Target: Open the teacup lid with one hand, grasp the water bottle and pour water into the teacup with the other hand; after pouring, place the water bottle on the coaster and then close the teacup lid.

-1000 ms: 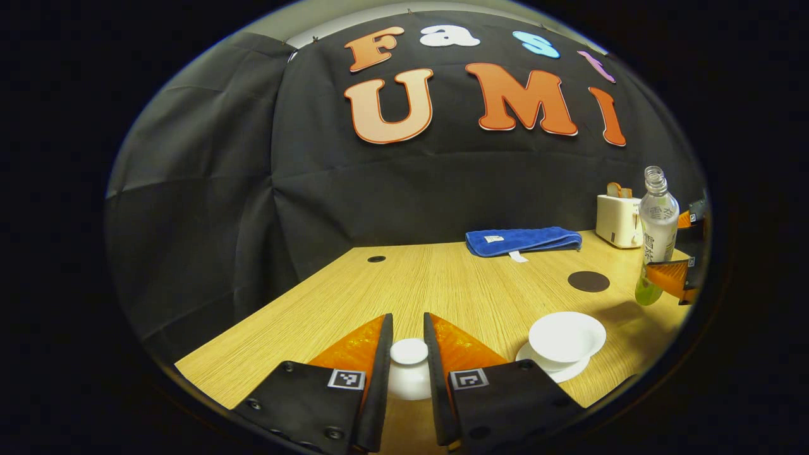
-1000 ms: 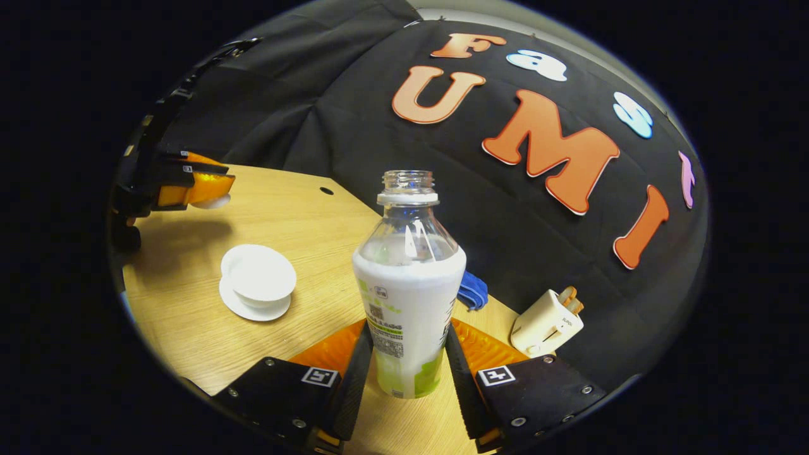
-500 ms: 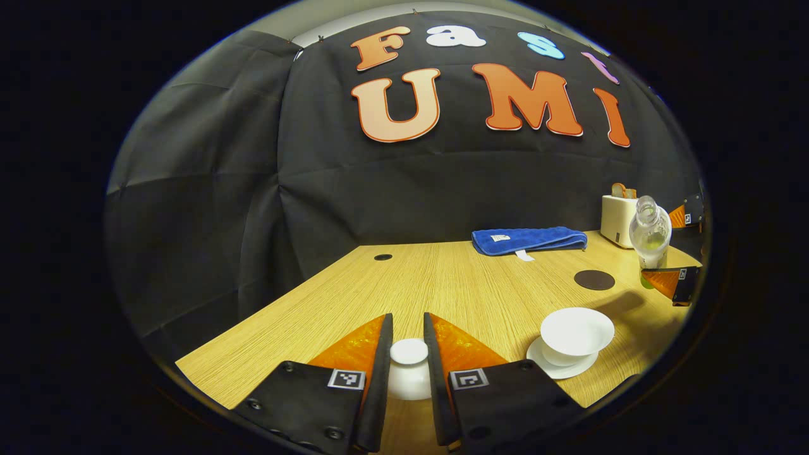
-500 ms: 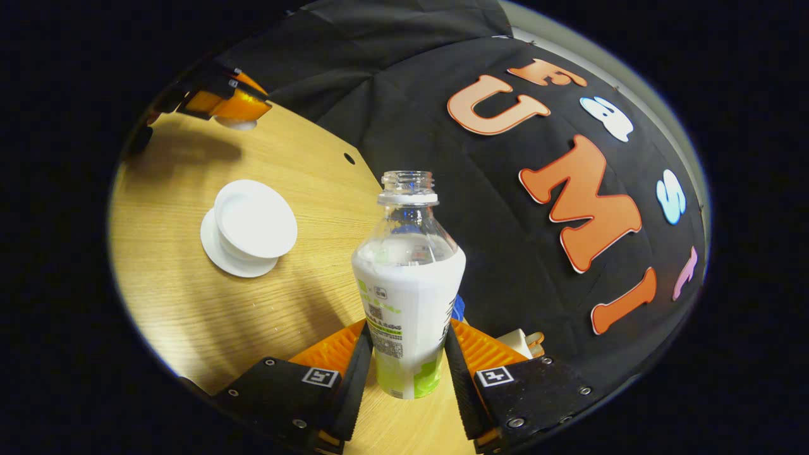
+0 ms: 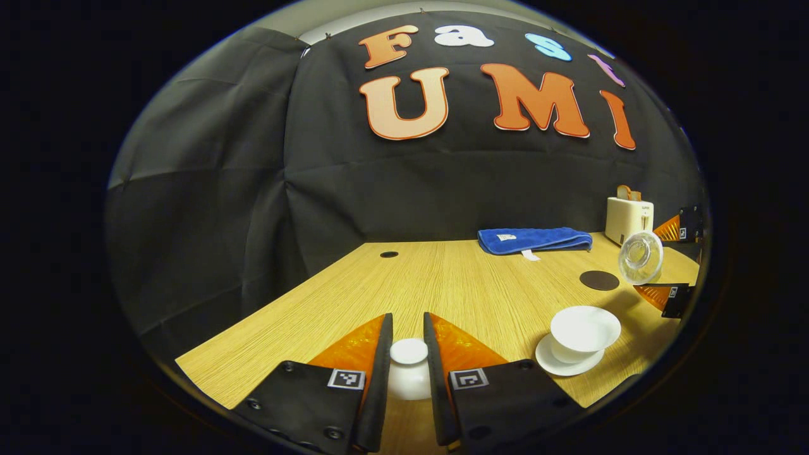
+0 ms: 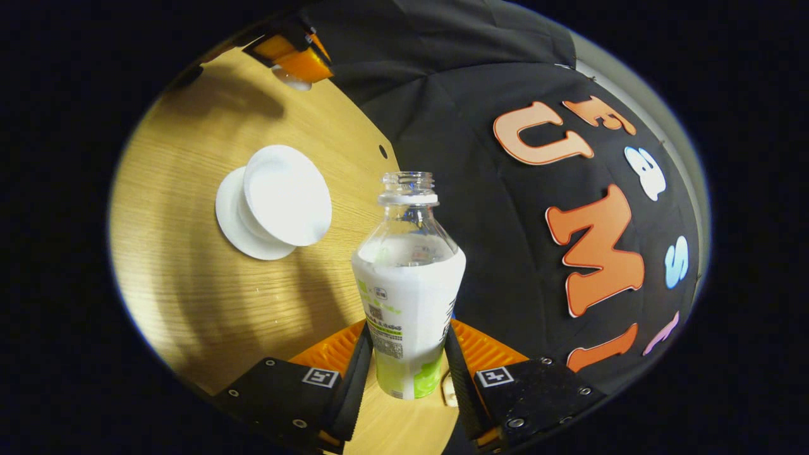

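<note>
In the left gripper view my left gripper is shut on the knob of the white teacup lid, held low over the wooden table. To its right stands the open white teacup on its saucer. Behind the cup, the uncapped water bottle is tipped over, its mouth facing me, held by the right gripper. A dark round coaster lies behind the cup. In the right gripper view my right gripper is shut on the bottle; the teacup lies left of its neck.
A folded blue towel lies at the table's back edge. A small cream toaster stands at the back right. A small dark hole marks the tabletop near the cloth wall. The left gripper appears at the top of the right gripper view.
The right gripper has rolled the bottle from upright to strongly tilted, toward the teacup. The left gripper still holds the lid in the same place.
</note>
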`<state>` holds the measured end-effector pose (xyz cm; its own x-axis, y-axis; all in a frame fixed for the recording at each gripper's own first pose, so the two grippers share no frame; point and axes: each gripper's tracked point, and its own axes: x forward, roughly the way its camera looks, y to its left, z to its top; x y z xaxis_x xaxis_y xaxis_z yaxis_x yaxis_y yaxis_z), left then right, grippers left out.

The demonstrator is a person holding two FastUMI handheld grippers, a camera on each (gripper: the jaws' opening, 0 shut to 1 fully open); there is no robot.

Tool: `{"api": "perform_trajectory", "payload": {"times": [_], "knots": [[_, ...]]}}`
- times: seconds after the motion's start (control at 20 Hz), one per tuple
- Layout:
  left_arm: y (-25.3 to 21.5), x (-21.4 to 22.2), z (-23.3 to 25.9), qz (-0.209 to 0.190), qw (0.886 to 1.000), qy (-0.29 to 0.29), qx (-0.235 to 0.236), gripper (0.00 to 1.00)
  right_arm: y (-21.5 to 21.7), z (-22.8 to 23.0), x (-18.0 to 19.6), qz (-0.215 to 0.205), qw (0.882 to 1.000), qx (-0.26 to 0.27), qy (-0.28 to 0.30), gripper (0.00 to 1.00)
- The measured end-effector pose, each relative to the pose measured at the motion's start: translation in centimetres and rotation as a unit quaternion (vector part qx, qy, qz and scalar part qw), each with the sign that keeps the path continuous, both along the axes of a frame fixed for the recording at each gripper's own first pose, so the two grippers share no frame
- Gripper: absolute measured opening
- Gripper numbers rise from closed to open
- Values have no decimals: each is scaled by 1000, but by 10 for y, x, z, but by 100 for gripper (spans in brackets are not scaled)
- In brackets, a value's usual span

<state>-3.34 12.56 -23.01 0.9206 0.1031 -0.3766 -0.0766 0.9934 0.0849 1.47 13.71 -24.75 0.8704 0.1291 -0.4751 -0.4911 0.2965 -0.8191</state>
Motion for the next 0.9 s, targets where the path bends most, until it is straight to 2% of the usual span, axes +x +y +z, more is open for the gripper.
{"api": "perform_trajectory", "payload": {"times": [0.1,0.15,0.25,0.3,0.35,0.55,0.6,0.65,0.7,0.8,0.85,0.9], "knots": [[4,-1,0,6,1000,0,-2,31,-2,6,6,16,999,-40,-30,65],[5,-1,-2,7,1000,1,-3,35,-4,8,10,24,997,-60,-45,64],[7,0,-3,9,1000,3,-6,31,-7,11,16,36,993,-92,-67,65],[7,0,-3,10,1000,4,-5,35,-8,12,17,39,991,-101,-73,64],[9,-1,-3,10,1000,3,-5,32,-8,12,20,43,990,-107,-78,64],[13,-3,-6,15,1000,7,-6,35,-6,17,23,62,984,-135,-100,64],[13,-3,-6,14,1000,8,-6,31,-5,18,24,68,982,-142,-106,64],[14,-3,-7,15,1000,9,-4,35,-4,19,25,76,980,-151,-110,64],[14,-3,-6,14,1000,8,-5,31,-4,20,26,82,978,-157,-114,64],[16,-5,-6,15,1000,9,-4,35,-4,20,26,92,975,-167,-117,64],[16,-5,-6,15,1000,10,-4,31,-3,21,25,97,973,-170,-120,64],[16,-4,-7,15,1000,11,-4,35,-3,22,24,102,971,-175,-124,64]]}}
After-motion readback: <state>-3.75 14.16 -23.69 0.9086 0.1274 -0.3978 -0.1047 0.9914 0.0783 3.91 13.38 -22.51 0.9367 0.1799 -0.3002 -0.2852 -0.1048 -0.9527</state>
